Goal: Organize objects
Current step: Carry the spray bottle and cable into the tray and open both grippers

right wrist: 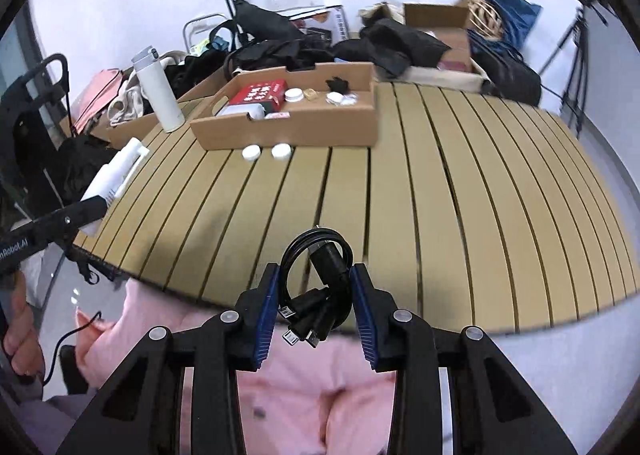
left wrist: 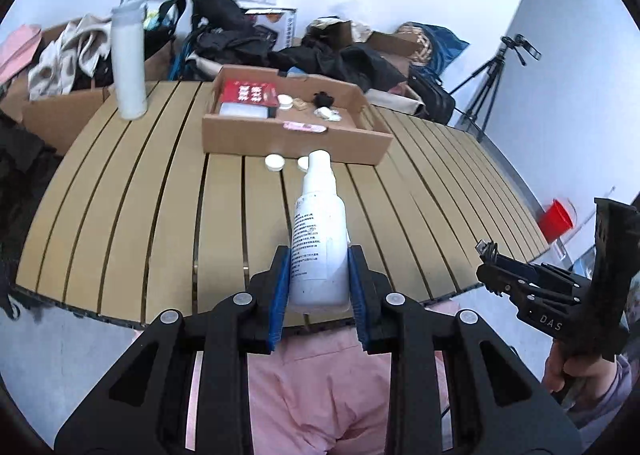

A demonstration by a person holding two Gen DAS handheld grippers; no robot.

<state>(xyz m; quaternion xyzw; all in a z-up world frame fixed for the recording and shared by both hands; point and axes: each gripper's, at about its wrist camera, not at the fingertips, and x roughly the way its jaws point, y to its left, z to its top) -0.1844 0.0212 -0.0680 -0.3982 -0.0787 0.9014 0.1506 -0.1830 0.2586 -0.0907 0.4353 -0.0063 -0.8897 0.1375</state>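
My left gripper is shut on a white spray bottle, held above the near edge of the slatted table, nozzle pointing at the cardboard tray. The bottle also shows in the right wrist view. My right gripper is shut on a coiled black USB cable over the table's near edge. The tray holds a red box, a white jar and small items. Two white round lids lie on the table in front of it.
A tall white flask stands at the table's far left. Bags, clothes and cardboard boxes are piled behind the table. A tripod stands at the right, and a red cup sits beyond the table's right edge.
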